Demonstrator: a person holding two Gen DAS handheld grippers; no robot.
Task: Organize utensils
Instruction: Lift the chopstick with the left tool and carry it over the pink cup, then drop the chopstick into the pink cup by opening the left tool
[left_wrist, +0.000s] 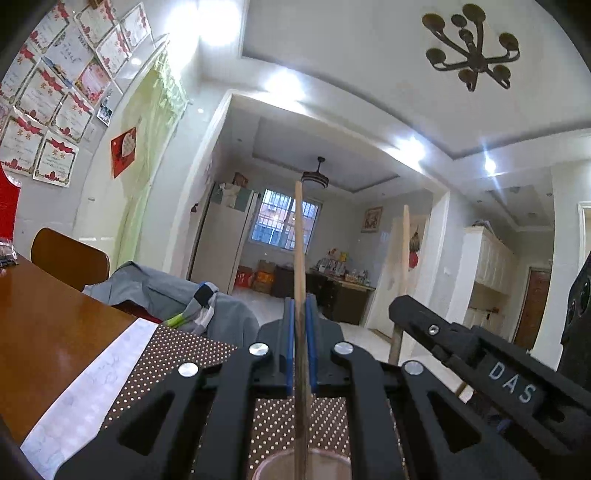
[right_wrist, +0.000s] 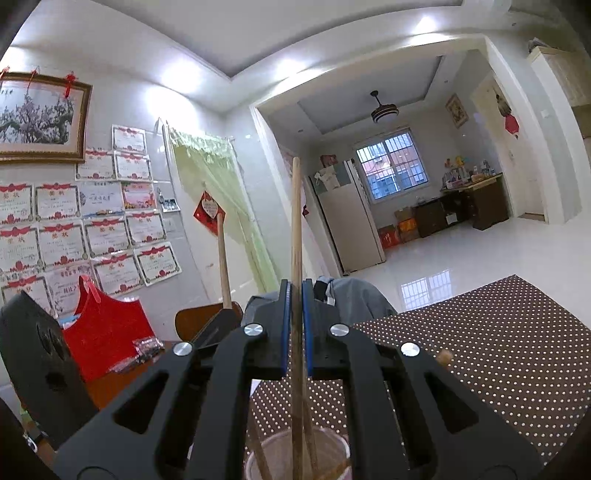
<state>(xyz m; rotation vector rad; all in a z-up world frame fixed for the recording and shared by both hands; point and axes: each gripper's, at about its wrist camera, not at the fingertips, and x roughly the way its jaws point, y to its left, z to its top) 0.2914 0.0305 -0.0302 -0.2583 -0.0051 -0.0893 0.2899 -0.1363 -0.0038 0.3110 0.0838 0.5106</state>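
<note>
My left gripper (left_wrist: 300, 308) is shut on a wooden chopstick (left_wrist: 299, 229) that stands upright, its lower end reaching into a clear cup (left_wrist: 271, 466) just below the jaws. My right gripper (right_wrist: 295, 293) is shut on a second upright chopstick (right_wrist: 295, 221), whose lower end is inside the same cup (right_wrist: 334, 445), where a few more chopsticks lean. Each view shows the other gripper close beside it: the right one (left_wrist: 400, 308) with its chopstick (left_wrist: 406, 236), and the left one (right_wrist: 229, 312) with its chopstick (right_wrist: 222, 258).
The cup stands on a brown dotted placemat (right_wrist: 480, 350) on a wooden table (left_wrist: 48, 325). A loose chopstick end (right_wrist: 445, 356) shows on the mat. A paper sheet (left_wrist: 92, 384) lies left of the mat. Grey clothes (left_wrist: 155, 291) hang over a chair, and a red bag (right_wrist: 107, 332) stands at the table's far side.
</note>
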